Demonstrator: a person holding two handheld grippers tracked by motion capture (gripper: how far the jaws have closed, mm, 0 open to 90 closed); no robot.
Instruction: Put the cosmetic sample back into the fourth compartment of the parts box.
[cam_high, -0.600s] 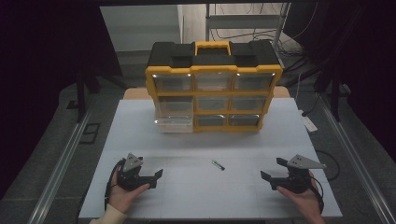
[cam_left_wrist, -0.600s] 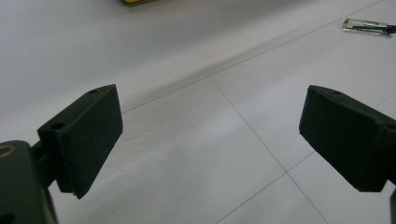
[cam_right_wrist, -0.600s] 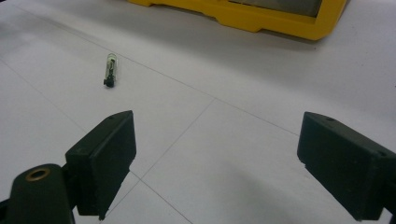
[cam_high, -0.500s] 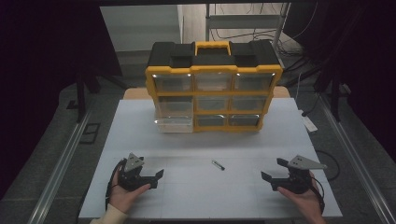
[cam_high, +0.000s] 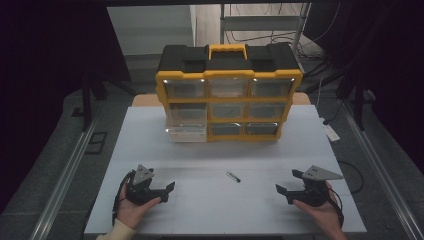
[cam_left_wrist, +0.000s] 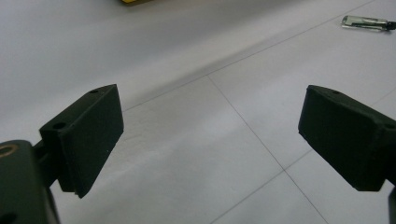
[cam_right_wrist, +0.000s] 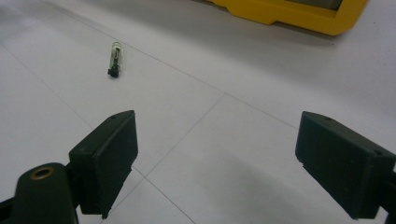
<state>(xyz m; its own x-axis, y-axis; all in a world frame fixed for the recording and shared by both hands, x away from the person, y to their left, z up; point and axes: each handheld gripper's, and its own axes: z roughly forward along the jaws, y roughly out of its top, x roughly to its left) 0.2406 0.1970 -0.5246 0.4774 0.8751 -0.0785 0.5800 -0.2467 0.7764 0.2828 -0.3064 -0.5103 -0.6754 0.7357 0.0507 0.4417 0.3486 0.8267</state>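
A small clear tube with a dark tip (cam_high: 233, 176) lies on the white table (cam_high: 215, 150), midway between my two grippers. It lies at the upper right in the left gripper view (cam_left_wrist: 367, 22) and at the upper left in the right gripper view (cam_right_wrist: 115, 59). My left gripper (cam_high: 169, 189) rests low at the table's front left, open, with nothing between its jaws (cam_left_wrist: 210, 140). My right gripper (cam_high: 282, 192) sits at the front right, open and empty too (cam_right_wrist: 215, 154). A hand holds each one.
A yellow and black drawer organiser (cam_high: 229, 92) with clear drawers stands at the back middle of the table; its lower left drawer (cam_high: 186, 133) is pulled out a little. Its yellow base (cam_right_wrist: 289, 11) edges the top of the right gripper view. Metal rails (cam_high: 62, 175) flank the table.
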